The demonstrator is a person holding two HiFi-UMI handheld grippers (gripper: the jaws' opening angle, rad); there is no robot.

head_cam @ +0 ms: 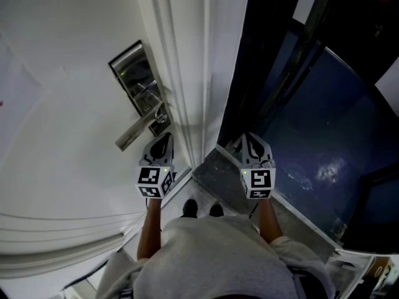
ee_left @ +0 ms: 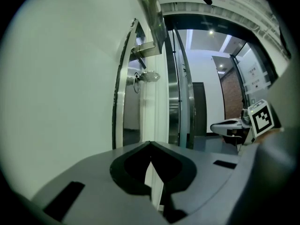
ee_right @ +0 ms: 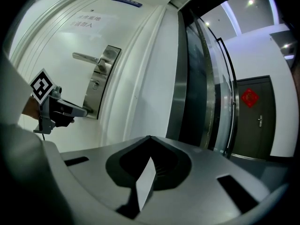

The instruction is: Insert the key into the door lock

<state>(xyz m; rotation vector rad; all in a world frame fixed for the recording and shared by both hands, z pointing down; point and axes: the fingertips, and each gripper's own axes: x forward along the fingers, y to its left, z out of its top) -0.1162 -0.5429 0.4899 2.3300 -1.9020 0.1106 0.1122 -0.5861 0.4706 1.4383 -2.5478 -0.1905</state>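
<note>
Claws (head_cam: 164,139) (head_cam: 250,142) x2, key (ee_left: 149,76) x1, lock (head_cam: 134,73) x1

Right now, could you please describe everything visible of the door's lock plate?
The lock plate is a tall rectangular strip of shiny metal, fixed flat on the white door near its edge. A lever handle sticks out from it; below that, a key appears to sit in its keyhole. The shut left gripper is close by, seemingly not touching it.

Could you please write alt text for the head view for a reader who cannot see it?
Seen from above, the left hand-held gripper, shut and empty, points at a white door just below its metal handle and lock plate, where a key seems to be inserted. The right hand-held gripper, also shut, is right of the door frame.
</note>
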